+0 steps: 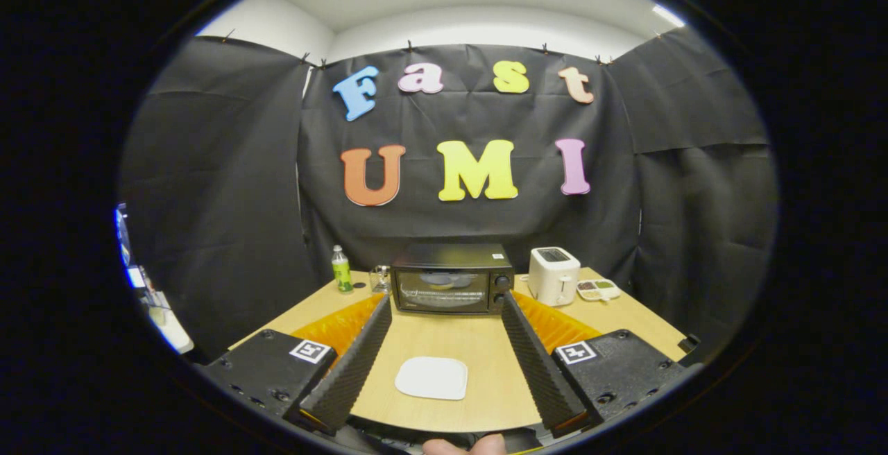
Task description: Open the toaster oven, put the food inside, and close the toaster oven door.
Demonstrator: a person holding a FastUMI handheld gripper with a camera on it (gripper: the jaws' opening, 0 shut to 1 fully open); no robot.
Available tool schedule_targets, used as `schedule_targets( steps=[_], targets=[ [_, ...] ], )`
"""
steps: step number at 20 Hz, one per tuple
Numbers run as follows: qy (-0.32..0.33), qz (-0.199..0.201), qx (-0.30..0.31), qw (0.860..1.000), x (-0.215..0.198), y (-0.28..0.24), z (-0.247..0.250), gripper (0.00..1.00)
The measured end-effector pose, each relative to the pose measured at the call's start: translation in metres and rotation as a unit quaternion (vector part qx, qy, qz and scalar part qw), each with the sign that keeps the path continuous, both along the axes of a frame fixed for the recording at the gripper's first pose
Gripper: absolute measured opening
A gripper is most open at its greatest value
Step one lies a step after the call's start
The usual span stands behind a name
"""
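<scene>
Tongs (444,323) were spread and empty, black toaster oven (451,279) straight ahead beyond them, glass door closed.

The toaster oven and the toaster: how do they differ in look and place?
The toaster oven is black, wide, with a glass door, beyond the open hand-held gripper; the toaster is white, narrower, with top slots, beside the oven, toward the right finger's side. Both stand on the table.

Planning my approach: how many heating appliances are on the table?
2: a black toaster oven, door shut, beyond the open gripper; a white pop-up toaster beside it, by the knobs.
</scene>
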State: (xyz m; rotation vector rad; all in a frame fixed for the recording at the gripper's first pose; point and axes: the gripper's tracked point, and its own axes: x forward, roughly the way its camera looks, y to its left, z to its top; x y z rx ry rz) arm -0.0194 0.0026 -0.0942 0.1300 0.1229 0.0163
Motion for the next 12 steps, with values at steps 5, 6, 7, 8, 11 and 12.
schedule_targets(
  steps=[5,6,7,8,11,12],
  targets=[
    [0.0,-0.004,0.004,1.0,0.0009,-0.0004,-0.0014,1.0],
    [-0.004,-0.009,0.003,1.0,0.001,-0.003,0.0003,1.0],
    [-0.003,-0.012,0.001,1.0,0.0014,-0.0042,0.0003,1.0],
    [-0.004,-0.012,0.002,1.0,0.0005,-0.0024,0.0015,1.0],
    [-0.006,-0.013,0.005,1.0,0.0003,-0.0008,0.0023,1.0],
    [-0.006,-0.012,0.006,1.0,0.0003,0.0001,0.0014,1.0]
  ],
)
